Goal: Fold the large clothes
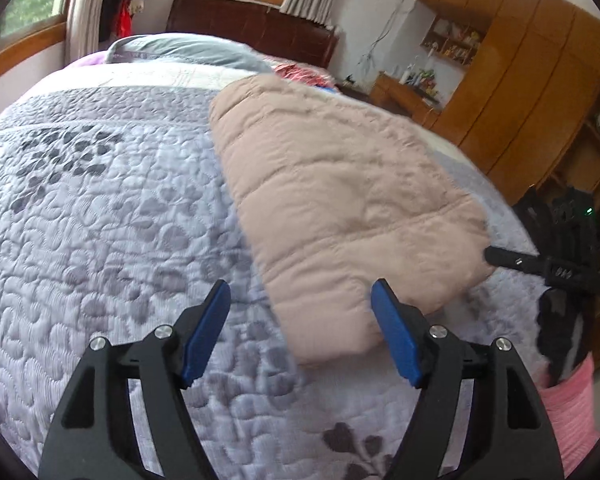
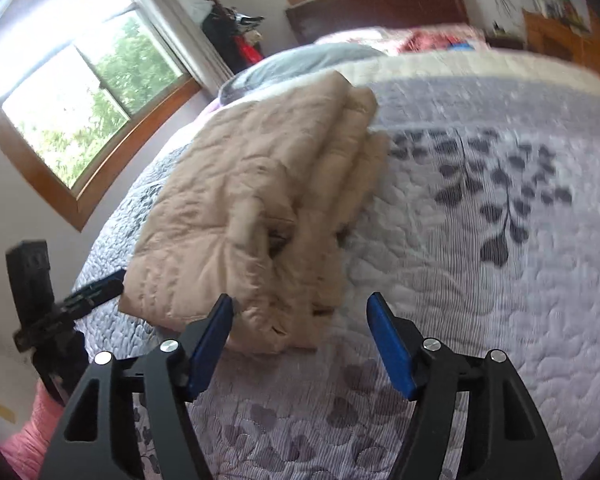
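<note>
We find the left hand-held gripper (image 1: 300,308) and the right hand-held gripper (image 2: 300,320) both spread wide, gripping nothing. Just beyond them, the folded beige quilted garment (image 1: 340,200) lies on the bed (image 1: 100,220).

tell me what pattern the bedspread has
Pale lavender quilted bedspread with dark grey leaf sprigs; clearest in the right wrist view.

Daylight from 2 wood-framed windows (image 2: 80,108) falls across a bed (image 1: 100,208) beside orange wooden cabinets (image 1: 532,80).
</note>
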A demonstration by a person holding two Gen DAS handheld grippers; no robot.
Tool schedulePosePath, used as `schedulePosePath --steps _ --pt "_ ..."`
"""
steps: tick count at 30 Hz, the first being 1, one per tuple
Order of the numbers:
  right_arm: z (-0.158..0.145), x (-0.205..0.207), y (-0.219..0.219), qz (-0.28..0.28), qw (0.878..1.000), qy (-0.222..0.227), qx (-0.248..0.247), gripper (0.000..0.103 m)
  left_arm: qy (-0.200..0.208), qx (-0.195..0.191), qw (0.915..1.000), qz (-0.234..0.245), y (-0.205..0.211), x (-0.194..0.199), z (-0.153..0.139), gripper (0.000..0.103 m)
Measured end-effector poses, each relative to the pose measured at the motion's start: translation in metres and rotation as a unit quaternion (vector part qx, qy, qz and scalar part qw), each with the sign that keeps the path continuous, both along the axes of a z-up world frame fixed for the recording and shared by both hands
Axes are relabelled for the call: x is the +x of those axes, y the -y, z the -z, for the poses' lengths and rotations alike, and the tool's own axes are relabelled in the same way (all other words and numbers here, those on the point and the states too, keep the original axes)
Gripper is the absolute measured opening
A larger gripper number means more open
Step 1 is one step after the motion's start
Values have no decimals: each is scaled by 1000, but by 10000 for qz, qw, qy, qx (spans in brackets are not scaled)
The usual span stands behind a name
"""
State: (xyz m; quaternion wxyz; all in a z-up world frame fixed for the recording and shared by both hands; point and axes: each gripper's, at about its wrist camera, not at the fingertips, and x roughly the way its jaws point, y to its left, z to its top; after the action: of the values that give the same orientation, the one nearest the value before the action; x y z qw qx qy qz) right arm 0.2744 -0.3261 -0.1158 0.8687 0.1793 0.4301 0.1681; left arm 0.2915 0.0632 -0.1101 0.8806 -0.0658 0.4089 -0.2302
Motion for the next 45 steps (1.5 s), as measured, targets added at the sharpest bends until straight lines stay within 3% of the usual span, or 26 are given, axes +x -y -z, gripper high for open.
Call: schedulePosePath --steps 8,12,14,18,23,28,45 --pt "34 16 3 89 9985 -456 292 67 -208 97 9997 25 5 12 22 74" --pt "19 0 -1 156 9994 -302 93 67 -119 245 9996 -122 5 -2 7 73" --pt "5 -15 -5 214 9995 -201 -122 69 37 644 9977 -231 9 -13 -2 76" --pt "-15 -47 -18 283 9983 -9 -509 86 218 980 9943 -362 12 -38 -16 88" --pt "-34 -93 -39 421 9934 361 -1008 99 441 1108 9910 -614 9 -76 -29 91" --pt "-49 -124 -52 610 9882 556 -1294 99 642 1150 9875 -866 8 -109 -41 95" --pt "-64 -203 -83 694 9835 665 -1530 99 973 1345 9795 -1143 4 -199 -69 95"
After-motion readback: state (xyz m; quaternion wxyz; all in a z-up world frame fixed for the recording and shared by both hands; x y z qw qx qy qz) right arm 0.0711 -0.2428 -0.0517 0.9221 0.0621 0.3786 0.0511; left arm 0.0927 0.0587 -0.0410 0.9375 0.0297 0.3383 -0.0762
